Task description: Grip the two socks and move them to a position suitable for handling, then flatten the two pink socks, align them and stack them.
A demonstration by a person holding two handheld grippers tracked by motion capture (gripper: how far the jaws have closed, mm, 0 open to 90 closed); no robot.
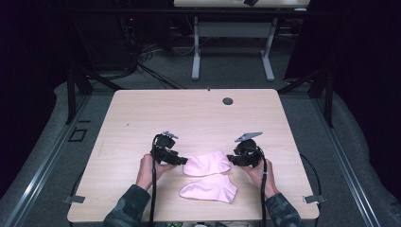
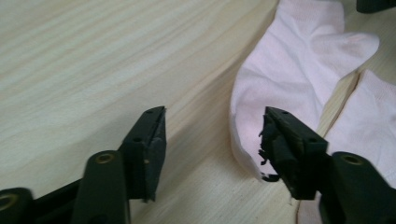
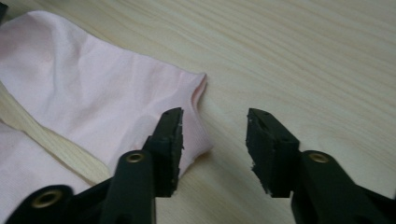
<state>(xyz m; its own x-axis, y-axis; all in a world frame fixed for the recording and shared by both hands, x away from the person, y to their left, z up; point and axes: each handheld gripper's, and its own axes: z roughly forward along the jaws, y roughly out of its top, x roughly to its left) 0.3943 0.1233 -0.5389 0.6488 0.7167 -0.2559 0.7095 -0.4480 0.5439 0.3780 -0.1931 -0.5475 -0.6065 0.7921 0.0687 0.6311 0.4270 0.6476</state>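
Two pink socks lie near the near edge of the table (image 1: 142,109), with broad bare wood beyond them. The upper sock (image 1: 207,163) lies lengthwise between the grippers; the lower sock (image 1: 209,190) lies just nearer the edge, apart by a thin gap. The left gripper (image 1: 181,161) and right gripper (image 1: 230,159) sit at the upper sock's ends, jaws open, gripping nothing. The table's near edge hides the sleeves' lower parts.

The nearer pink sock (image 3: 18,168) is getting cut off by the frame edge in both gripper views, and the jaws are covering a bit of the farther sock (image 2: 299,60) too.
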